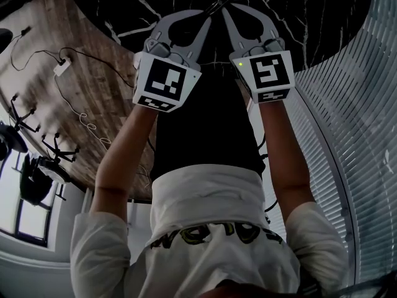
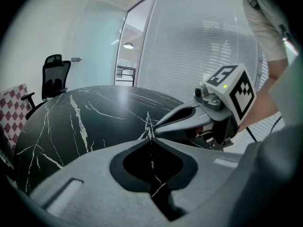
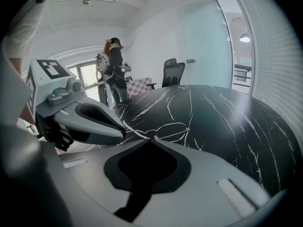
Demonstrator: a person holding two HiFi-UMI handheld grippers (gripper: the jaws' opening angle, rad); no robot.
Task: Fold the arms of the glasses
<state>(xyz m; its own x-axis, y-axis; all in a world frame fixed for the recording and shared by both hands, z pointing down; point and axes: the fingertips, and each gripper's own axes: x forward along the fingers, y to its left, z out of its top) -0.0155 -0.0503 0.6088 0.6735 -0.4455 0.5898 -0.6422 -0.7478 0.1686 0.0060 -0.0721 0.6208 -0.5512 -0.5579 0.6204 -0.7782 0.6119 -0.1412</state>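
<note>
Thin wire-framed glasses [image 3: 171,129] hang just above the black marble table [image 3: 227,122], between the two grippers' tips. In the right gripper view my right gripper [image 3: 149,137] is shut, its tips pinching the frame beside one lens. My left gripper [image 3: 122,132] comes in from the left and meets the wire that runs off that side. In the left gripper view my left gripper [image 2: 150,137] is shut too, with a bit of the glasses [image 2: 147,124] sticking up from its tips. The right gripper [image 2: 160,126] is close on the right. From the head view both grippers [image 1: 211,12] [image 1: 224,8] meet tip to tip.
A black office chair [image 2: 54,77] and a checkered chair [image 2: 16,110] stand at the table's far side. A person [image 3: 113,70] stands by the window. Slatted blinds [image 1: 353,104] line one wall. A cable with a white adapter [image 1: 62,68] lies on the wooden floor.
</note>
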